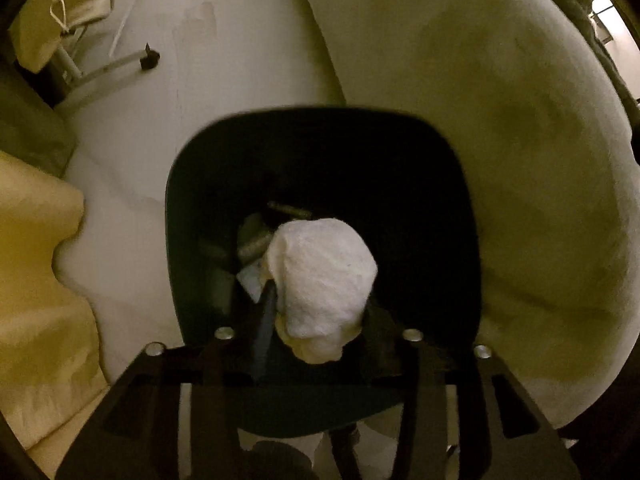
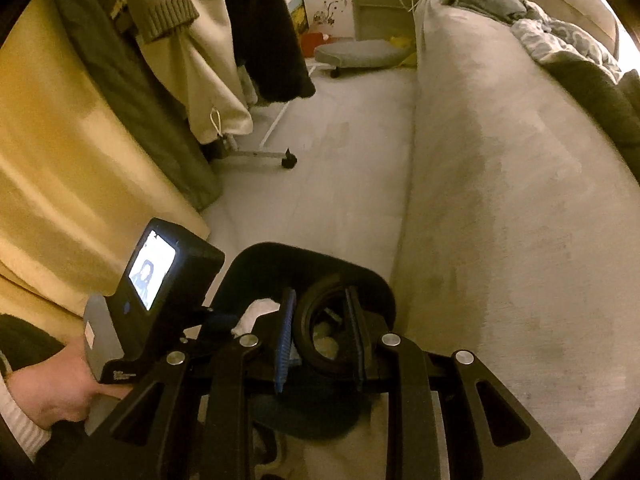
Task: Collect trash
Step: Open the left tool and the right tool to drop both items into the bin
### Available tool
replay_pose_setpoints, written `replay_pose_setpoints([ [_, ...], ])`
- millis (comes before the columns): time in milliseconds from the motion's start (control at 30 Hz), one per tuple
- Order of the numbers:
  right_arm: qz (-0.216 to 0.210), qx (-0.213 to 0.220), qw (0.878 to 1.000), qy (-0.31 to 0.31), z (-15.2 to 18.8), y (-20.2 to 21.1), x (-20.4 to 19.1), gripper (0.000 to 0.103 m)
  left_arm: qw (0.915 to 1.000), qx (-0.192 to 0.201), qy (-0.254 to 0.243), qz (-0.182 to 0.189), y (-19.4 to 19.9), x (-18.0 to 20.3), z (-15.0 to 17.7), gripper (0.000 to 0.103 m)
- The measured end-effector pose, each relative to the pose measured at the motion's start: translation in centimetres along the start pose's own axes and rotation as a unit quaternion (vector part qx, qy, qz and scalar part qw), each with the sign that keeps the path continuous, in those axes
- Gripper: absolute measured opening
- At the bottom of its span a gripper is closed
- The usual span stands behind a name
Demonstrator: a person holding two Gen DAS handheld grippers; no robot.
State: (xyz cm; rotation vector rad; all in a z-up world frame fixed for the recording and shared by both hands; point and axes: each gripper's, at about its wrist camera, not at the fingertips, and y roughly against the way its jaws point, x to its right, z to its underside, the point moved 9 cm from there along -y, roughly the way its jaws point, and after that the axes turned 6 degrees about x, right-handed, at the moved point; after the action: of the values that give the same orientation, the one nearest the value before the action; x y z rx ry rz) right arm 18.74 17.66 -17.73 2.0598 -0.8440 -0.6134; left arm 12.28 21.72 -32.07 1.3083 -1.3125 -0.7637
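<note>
Two hand-held grippers above one dark bin (image 1: 188, 208), on pale floor (image 2: 340, 160) just beside a sofa (image 2: 520, 200). Bin mouth open and facing up, directly beneath both; a few scraps (image 1: 256, 240) at the bottom.

Left hand-held gripper (image 1: 320, 294) pointing steeply down over the mouth, seemingly the nearer of the two to its middle, with a white paper wad (image 1: 324, 272) between the fingers, long axis roughly along them. Jaws at a middling gap, touching the wad on the visible side, far side hidden; cannot tell whether gripped or lying loose.

Right hand-held gripper (image 2: 319, 293) tilted down at the bin's near edge, narrow, clamped on a black ring (image 2: 324, 367) standing on edge.

Probably a straight drop next, with no sideways travel needed.
</note>
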Motion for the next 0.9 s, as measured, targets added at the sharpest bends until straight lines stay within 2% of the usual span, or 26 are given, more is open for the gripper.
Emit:
replay_pose_setpoints([
  [33,0.001,-0.004,1.0,0.0,0.2,-0.4,-0.1,0.025,1.0,-0.005,-0.001,-0.001,0.0,-0.4,0.4,0.048],
  [100,0.006,-0.016,1.0,-0.001,0.6,-1.5,-0.2,0.025,1.0,-0.004,0.002,0.0,0.2,-0.8,0.7,0.061],
  [167,0.007,-0.029,1.0,-0.005,1.2,-2.5,-0.2,0.025,1.0,0.001,0.008,0.002,0.7,-1.4,0.6,0.064],
  [267,0.008,-0.043,0.999,-0.007,1.8,-3.7,-0.4,0.025,0.9998,0.01,0.018,0.004,1.2,-2.1,0.5,0.077],
  [367,0.01,-0.052,0.999,-0.008,2.2,-4.6,-0.5,0.025,0.9996,0.024,0.013,-0.004,2.2,-2.7,0.6,0.08],
  [500,0.018,-0.065,0.998,-0.009,2.6,-6.0,-0.7,0.025,0.9979,0.051,-0.011,-0.039,3.4,-4.0,0.4,0.079],
  [567,0.019,-0.072,0.997,-0.01,2.9,-6.6,-0.8,0.025,0.9963,0.072,-0.019,-0.042,4.3,-4.3,0.3,0.078],
  [733,0.018,-0.077,0.997,-0.017,3.1,-7.6,-1.1,0.026,0.9907,0.125,0.003,-0.054,6.9,-6.0,-0.6,0.079],
  [900,0.024,-0.088,0.996,-0.015,3.9,-8.6,-0.5,0.026,0.98,0.186,-0.013,-0.071,11.3,-5.7,-1.8,0.087],
])
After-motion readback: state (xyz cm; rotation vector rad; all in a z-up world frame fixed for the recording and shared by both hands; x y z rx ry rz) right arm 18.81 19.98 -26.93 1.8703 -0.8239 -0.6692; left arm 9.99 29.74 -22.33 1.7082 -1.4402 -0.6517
